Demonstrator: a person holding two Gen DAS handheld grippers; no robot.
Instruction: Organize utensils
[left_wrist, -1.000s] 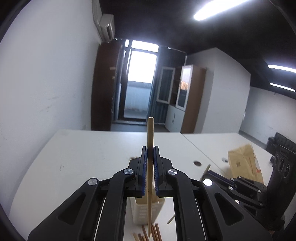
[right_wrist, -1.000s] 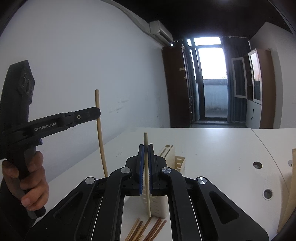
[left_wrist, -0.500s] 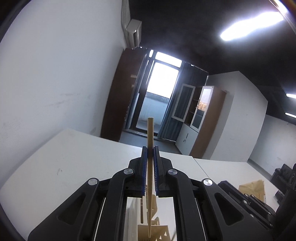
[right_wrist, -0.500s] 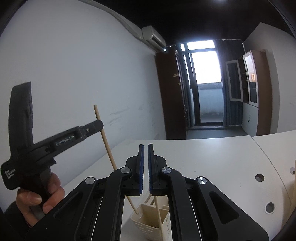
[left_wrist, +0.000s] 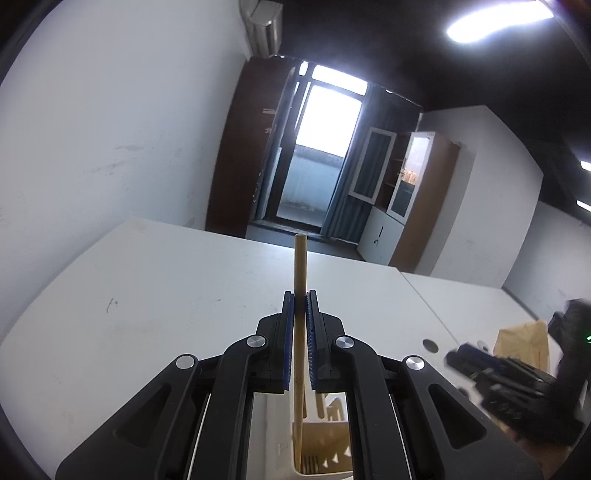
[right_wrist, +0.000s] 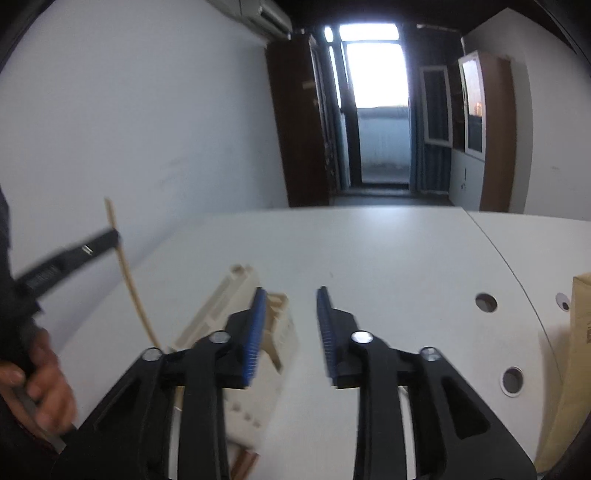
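Observation:
My left gripper is shut on a light wooden chopstick held upright; its lower end dips into a cream plastic utensil holder right below the jaws. In the right wrist view the same left gripper shows at the left with the chopstick slanting down into the holder. My right gripper is open and empty, above the holder's right side. It shows blurred in the left wrist view.
The white table stretches ahead, with round cable holes at the right. A brown cardboard box stands at the right edge. Darker chopsticks lie on the table by the holder. A white wall runs along the left.
My right gripper has let go of its chopstick, opened wide and tilted down. My left gripper has lowered its chopstick's tip into the holder.

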